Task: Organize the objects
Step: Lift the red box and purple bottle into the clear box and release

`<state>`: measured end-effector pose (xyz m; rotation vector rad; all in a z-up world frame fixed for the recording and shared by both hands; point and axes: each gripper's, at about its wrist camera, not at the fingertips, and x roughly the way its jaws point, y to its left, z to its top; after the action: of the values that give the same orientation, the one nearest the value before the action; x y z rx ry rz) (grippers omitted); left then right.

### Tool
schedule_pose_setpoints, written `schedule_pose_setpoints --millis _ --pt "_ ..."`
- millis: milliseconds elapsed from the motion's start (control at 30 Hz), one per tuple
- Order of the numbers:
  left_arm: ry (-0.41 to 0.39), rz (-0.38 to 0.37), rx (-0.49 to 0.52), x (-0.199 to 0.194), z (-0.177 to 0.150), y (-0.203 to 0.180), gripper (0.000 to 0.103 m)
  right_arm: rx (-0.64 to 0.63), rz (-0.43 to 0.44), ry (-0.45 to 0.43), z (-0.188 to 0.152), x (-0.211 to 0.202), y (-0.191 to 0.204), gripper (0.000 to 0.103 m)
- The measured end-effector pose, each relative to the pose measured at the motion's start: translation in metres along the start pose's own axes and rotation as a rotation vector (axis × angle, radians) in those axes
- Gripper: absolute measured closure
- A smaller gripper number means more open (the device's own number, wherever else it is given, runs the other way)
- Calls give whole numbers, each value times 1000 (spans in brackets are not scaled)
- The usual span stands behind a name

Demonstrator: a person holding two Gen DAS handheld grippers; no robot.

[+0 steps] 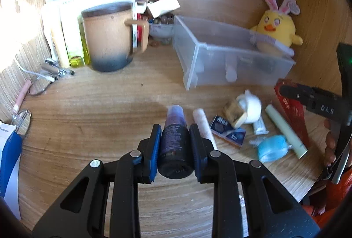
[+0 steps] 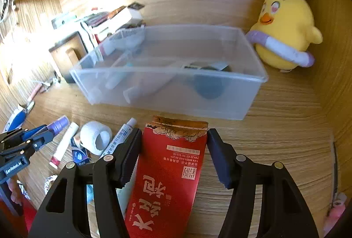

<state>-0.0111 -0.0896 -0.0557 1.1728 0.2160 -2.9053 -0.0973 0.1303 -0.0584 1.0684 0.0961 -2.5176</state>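
My left gripper (image 1: 175,128) is shut on a dark purple spray bottle (image 1: 173,145), its pads pressing both sides and the cap pointing away from me. In the right wrist view that left gripper (image 2: 47,133) shows at the left edge with the bottle's purple cap (image 2: 59,124) sticking out. My right gripper (image 2: 173,132) is shut on a red foil packet (image 2: 169,172), one pad against each long edge. The packet (image 1: 294,114) also shows at the right in the left wrist view. A clear plastic bin (image 2: 167,106) lies just beyond the packet, holding a few tubes and a dark round thing.
Loose on the wooden desk lie a white tape roll (image 2: 94,136), a white tube (image 2: 120,139), a white stick (image 2: 65,145), a small blue box (image 2: 79,156), a pale green stick (image 1: 286,130) and a light blue item (image 1: 271,147). A mug (image 1: 107,37) and bottles stand back left, a yellow plush chick (image 2: 286,35) back right.
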Motion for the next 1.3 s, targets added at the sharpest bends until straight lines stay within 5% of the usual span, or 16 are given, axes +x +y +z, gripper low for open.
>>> schedule_pose_setpoints --millis 633,1300 --pt "-167 -65 31 -21 61 -45 77 30 -6 -197 30 -66 -32 47" --pt "-125 -75 75 28 116 -70 77 -58 40 -163 95 -21 -38 47"
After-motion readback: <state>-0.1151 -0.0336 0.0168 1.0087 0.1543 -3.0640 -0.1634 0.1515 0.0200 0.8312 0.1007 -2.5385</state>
